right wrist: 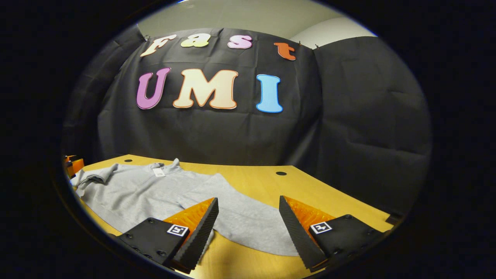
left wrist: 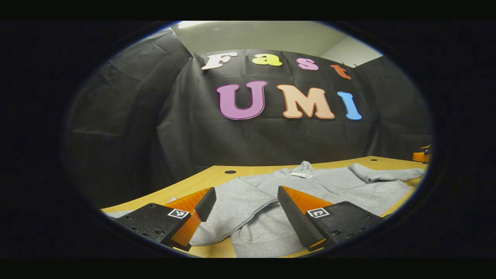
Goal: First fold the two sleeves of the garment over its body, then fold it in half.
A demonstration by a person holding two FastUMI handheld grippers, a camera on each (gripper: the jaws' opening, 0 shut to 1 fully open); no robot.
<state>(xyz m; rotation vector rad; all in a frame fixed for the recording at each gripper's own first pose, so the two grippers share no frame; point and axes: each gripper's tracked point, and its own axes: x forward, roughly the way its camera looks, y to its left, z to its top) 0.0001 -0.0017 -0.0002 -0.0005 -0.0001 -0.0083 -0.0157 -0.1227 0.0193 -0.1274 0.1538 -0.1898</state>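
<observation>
A grey, long-sleeved fleece sweatshirt [left wrist: 317, 186] lies spread flat on the yellow wooden tabletop [left wrist: 217, 176], neckline toward the black cloth wall.

In the left gripper view, the left gripper [left wrist: 246, 211] hangs low over the near part of the garment with its two black-and-orange wedge fingers [left wrist: 296, 215] spread wide and nothing between them. The grey cloth shows in the gap between the fingers: a sleeve [left wrist: 236, 217] runs from ahead of the gap down toward the left finger, its cuffed edge beside that finger's tip, and the hem of the body lies just below the right finger. Beyond the fingertips sits the collar with a small white tag [left wrist: 300, 174]. Farther off, past the right finger, the other sleeve [left wrist: 383, 175] lies doubled back across the chest. A dark round hole [left wrist: 230, 171] in the tabletop sits ahead of the left finger.

In the right gripper view, the right gripper [right wrist: 248, 217] also stands open, fingers [right wrist: 298, 232] well apart and empty. One grey sleeve [right wrist: 248, 223] stretches across the gap between them, its end near the right finger. The sweatshirt's body spreads away beyond the left finger, the white tag at the collar far ahead. Bare yellow wood extends ahead of the right finger.
</observation>
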